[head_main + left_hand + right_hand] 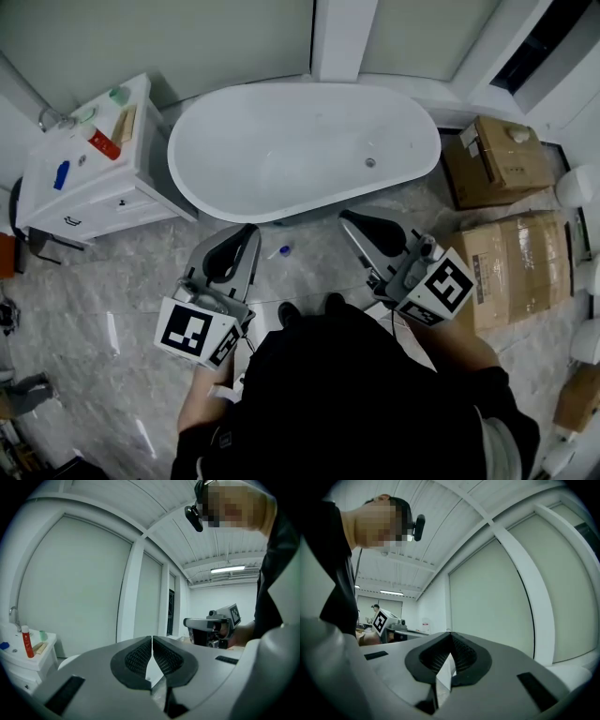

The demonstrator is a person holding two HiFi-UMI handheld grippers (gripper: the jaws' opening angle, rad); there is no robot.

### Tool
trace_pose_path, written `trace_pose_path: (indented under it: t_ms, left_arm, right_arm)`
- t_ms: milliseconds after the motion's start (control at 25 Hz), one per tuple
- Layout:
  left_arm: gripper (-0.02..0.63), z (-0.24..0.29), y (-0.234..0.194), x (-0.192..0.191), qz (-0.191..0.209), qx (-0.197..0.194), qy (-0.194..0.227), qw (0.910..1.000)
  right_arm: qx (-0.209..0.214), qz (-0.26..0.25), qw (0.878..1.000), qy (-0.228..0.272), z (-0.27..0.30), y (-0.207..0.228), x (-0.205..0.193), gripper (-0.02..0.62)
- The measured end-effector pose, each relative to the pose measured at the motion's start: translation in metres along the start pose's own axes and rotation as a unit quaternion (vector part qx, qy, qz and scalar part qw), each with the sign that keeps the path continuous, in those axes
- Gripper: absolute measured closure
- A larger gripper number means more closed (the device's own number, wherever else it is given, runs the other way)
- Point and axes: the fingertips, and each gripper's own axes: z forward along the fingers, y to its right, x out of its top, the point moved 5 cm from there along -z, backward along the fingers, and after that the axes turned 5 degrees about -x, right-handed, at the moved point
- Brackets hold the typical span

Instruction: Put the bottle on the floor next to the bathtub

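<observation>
Scanning from the left: left gripper (247, 231) held level, jaws pressed together, empty. Small bottle (281, 251) on marble floor (122, 291), just beside front wall of bathtub (281, 150) (seemingly on its side, too small to be sure). Right gripper (350, 218) likewise clamped on nothing. Placement judged done; nothing visibly left.

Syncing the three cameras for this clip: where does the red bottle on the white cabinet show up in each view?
Head view: the red bottle is at upper left, on the white cabinet left of the bathtub.
Left gripper view: at the lower left edge, upright on that cabinet.
Right gripper view: not in it.
Shared landmark: the white window post behind the bathtub, seen in all three views.
</observation>
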Motion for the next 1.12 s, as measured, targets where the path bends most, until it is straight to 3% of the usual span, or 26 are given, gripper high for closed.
trace_pose_path:
  t_ms: [240,520,1120]
  left_arm:
    - [0.584,0.005,0.011,0.003,-0.012,0.018,0.004,0.9998]
    - [0.584,0.018,0.016,-0.007,-0.026,0.032,-0.007,0.9991]
    - [0.584,0.018,0.017,-0.007,-0.024,0.055,-0.016,0.9981]
  right_arm:
    - [0.016,0.049,0.998,0.023,-0.017,0.001,0.011,0.568]
    - [-0.018,0.037,0.999,-0.002,-0.029,0.034,-0.005,0.568]
    - [-0.004,0.036,0.999,-0.004,-0.037,0.048,-0.003,0.568]
